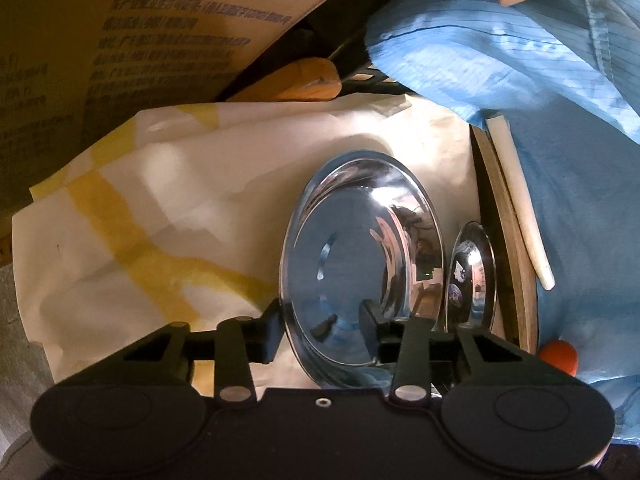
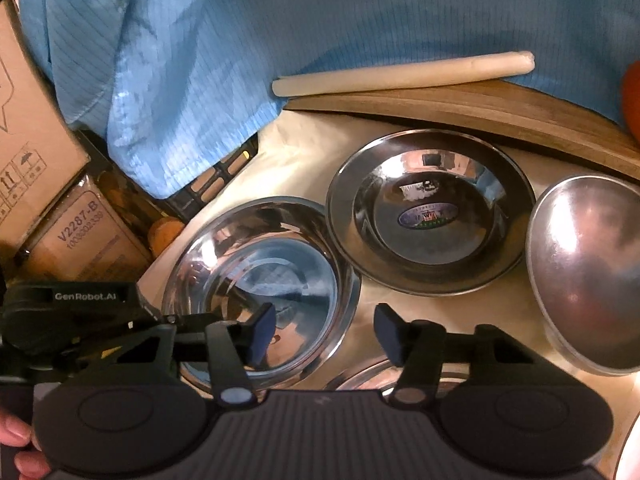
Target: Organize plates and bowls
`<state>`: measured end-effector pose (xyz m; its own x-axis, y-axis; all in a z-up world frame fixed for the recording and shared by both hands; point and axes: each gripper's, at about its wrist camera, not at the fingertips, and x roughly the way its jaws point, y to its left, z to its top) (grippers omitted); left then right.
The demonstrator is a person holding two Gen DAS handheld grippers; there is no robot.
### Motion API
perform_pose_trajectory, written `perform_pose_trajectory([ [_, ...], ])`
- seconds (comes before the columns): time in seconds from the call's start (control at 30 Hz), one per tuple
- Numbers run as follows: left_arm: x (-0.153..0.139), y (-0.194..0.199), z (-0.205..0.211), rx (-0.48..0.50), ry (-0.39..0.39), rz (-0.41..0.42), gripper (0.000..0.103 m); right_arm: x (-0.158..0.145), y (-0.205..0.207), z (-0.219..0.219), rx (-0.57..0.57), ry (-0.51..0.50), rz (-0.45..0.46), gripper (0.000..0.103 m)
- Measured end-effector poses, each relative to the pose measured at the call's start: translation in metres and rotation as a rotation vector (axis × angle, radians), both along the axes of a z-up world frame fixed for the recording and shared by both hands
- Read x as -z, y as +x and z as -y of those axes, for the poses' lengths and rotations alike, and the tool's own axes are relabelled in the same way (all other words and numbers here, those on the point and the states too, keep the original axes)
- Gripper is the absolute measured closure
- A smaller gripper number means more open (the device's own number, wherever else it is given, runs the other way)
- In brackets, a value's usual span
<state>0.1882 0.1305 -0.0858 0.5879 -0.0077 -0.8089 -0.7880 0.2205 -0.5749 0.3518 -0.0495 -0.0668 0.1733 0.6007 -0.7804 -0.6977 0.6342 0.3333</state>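
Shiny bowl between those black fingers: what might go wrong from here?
The left gripper and right gripper each straddle only the thin, slick rim of the steel bowl, so it may slip or tilt when lifted. The stickered plate lies right beside it, so a tipping bowl could strike it. The cloth underneath is wrinkled, so the bowl may rock.

Cream cloth (image 2: 304,148) carries steel bowl (image 2: 260,280); stickered plate (image 2: 430,212); upturned bowl (image 2: 588,272).

Bowl (image 2: 260,292) lies left of plate (image 2: 430,212); rolling pin (image 2: 400,74) behind both.
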Motion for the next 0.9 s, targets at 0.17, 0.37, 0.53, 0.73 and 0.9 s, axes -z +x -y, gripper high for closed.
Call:
perform_pose_trajectory([
  [0.17,0.004,-0.006,-0.001,-0.024,-0.008,-0.002,0.076,0.004,0.001,-0.004,0.000,-0.018,-0.023,0.060],
  [0.37,0.006,-0.011,-0.003,-0.035,-0.013,-0.009,0.092,0.008,-0.001,-0.009,0.001,-0.044,-0.004,0.074],
  [0.53,0.004,-0.014,-0.002,-0.027,0.004,-0.020,0.094,0.008,-0.002,-0.007,0.007,-0.055,0.012,0.086],
  [0.73,0.000,-0.018,0.002,-0.005,0.016,-0.033,0.094,0.001,-0.011,-0.004,-0.011,-0.048,0.047,0.087],
  [0.9,-0.001,-0.025,0.005,0.001,0.021,-0.032,0.094,-0.004,-0.017,0.000,-0.031,-0.039,0.073,0.087],
])
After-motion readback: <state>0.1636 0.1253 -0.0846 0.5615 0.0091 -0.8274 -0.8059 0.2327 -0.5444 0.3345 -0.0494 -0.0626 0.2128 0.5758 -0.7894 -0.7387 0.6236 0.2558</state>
